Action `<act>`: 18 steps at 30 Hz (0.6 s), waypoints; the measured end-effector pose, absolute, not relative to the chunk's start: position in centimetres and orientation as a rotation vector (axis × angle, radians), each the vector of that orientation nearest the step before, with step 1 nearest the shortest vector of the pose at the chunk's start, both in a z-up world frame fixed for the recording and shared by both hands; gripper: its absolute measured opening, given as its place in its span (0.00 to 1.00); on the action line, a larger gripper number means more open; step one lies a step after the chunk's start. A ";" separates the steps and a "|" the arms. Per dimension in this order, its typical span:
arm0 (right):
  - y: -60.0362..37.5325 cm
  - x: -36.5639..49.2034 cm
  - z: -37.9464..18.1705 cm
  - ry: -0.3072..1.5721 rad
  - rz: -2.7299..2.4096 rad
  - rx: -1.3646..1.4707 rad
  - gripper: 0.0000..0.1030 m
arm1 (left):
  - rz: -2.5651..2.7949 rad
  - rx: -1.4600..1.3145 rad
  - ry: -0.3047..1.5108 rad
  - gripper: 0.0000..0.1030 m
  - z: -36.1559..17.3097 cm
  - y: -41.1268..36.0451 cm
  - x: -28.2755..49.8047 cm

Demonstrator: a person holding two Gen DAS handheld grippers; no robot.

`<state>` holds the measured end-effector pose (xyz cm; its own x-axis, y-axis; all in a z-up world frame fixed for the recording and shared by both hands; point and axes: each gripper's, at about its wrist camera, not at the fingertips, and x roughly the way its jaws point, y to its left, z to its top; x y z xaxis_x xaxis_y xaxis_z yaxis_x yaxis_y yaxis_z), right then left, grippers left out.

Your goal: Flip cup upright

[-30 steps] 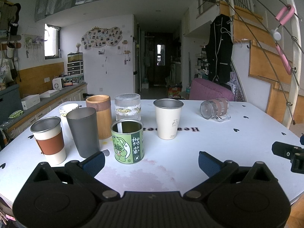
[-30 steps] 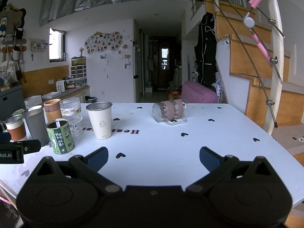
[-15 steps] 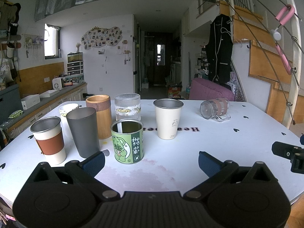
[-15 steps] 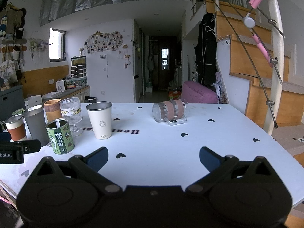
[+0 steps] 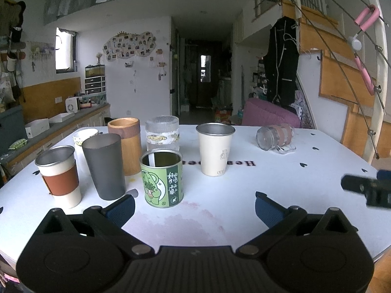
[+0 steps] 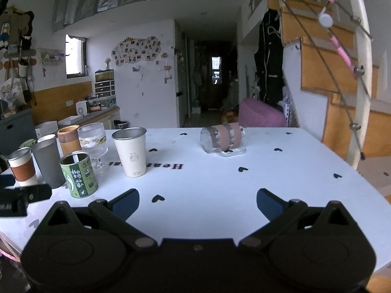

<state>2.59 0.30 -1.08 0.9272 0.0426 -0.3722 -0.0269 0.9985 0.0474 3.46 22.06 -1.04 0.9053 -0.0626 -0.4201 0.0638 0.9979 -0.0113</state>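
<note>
A clear glass mug with a brown band (image 6: 223, 140) lies on its side on the white table (image 6: 220, 195), its handle against the tabletop. It also shows far right in the left wrist view (image 5: 275, 136). My right gripper (image 6: 198, 202) is open and empty, low over the table, well short of the mug. My left gripper (image 5: 194, 207) is open and empty, near the front edge behind a green tin (image 5: 162, 178). The right gripper's body shows at the right edge of the left wrist view (image 5: 366, 188).
Several upright cups stand at the left: a white steel-rimmed cup (image 5: 215, 149), a grey tumbler (image 5: 103, 166), a brown-sleeved cup (image 5: 58, 175), a wooden cup (image 5: 125, 144), a ribbed glass (image 5: 162, 135). A stair rail (image 6: 361, 97) rises beyond the table's right edge.
My right gripper has moved forward and a little up, so the lying mug looks nearer. The left gripper has stayed where it was.
</note>
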 end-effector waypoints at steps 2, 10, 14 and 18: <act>-0.3 4.0 -0.8 0.383 0.036 0.039 1.00 | -0.065 0.004 0.438 1.00 -1.3 22.2 3.7; -1.7 11.6 1.4 0.379 0.053 0.039 1.00 | -0.041 -0.006 0.438 1.00 -2.2 22.7 5.1; -2.5 17.2 2.8 0.393 0.050 0.091 1.00 | -0.044 -0.007 0.434 1.00 -2.5 23.2 5.2; -3.6 22.8 3.8 0.398 0.013 0.158 1.00 | -0.051 -0.005 0.416 1.00 -2.6 23.7 5.6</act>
